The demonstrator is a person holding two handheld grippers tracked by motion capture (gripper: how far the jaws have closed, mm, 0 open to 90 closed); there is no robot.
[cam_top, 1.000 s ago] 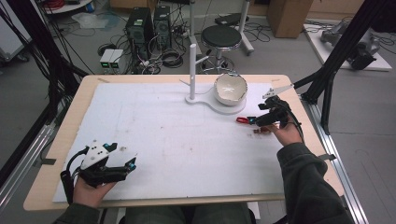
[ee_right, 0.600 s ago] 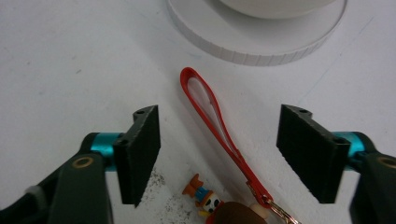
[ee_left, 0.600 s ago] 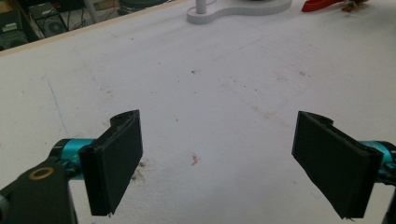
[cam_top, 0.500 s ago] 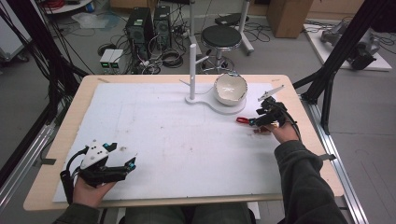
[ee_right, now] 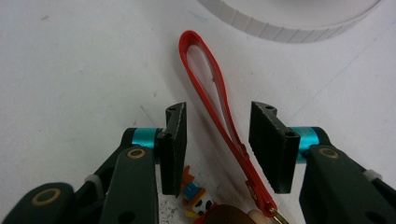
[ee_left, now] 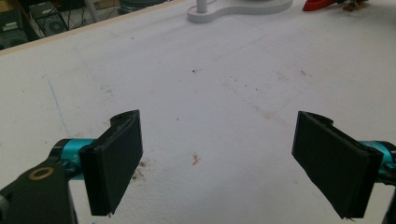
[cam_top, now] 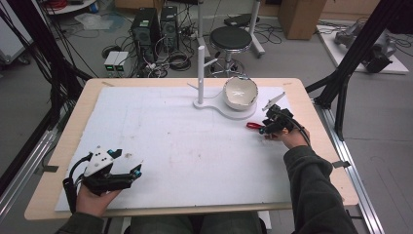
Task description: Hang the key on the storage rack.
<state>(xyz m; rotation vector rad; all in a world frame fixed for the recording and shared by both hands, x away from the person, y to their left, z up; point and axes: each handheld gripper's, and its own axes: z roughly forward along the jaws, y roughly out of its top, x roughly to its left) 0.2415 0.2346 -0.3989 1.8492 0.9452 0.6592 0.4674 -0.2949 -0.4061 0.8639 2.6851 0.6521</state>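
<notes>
Just beside the white stand base [ee_right: 299,18], the red strap loop [ee_right: 210,88] lies between the parted jaws of the right gripper [ee_right: 217,144], ungripped, and could be nudged aside if closed off-centre; the left gripper [ee_left: 224,158] is held open.

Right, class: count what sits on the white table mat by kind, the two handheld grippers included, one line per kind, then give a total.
Grippers: 2, the left gripper and the right gripper
White stand with post: 1
White bowl on the stand's base: 1
Red strap loop with a small charm: 1
Total: 5
</notes>
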